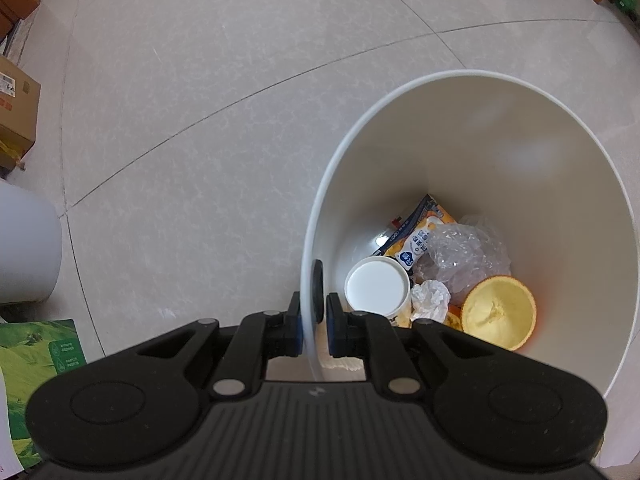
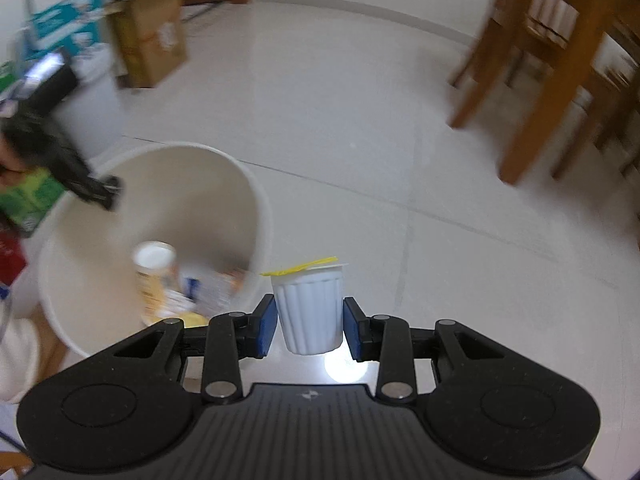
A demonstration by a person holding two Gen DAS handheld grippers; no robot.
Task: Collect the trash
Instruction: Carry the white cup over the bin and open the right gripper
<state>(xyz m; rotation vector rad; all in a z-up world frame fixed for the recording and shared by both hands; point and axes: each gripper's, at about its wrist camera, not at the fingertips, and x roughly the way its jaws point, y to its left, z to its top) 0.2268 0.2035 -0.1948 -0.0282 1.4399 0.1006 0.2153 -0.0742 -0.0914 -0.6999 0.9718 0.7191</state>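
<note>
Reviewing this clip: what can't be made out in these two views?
- Left wrist view: bin bottom beneath the plastic bag and orange peel.
- Right wrist view: trash inside the bin is motion-blurred.
- Right wrist view: ribbed white cup contents, covered by its lid.

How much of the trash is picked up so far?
Several pieces already lie in the bin: an orange peel, a plastic wrap, a tub. The right gripper holds a white cup, not yet dropped in. The left gripper clamps the rim.

left claw [image 1: 313,322] clamped, fingers nearly together; right claw [image 2: 310,326] clamped, fingers apart, level.
</note>
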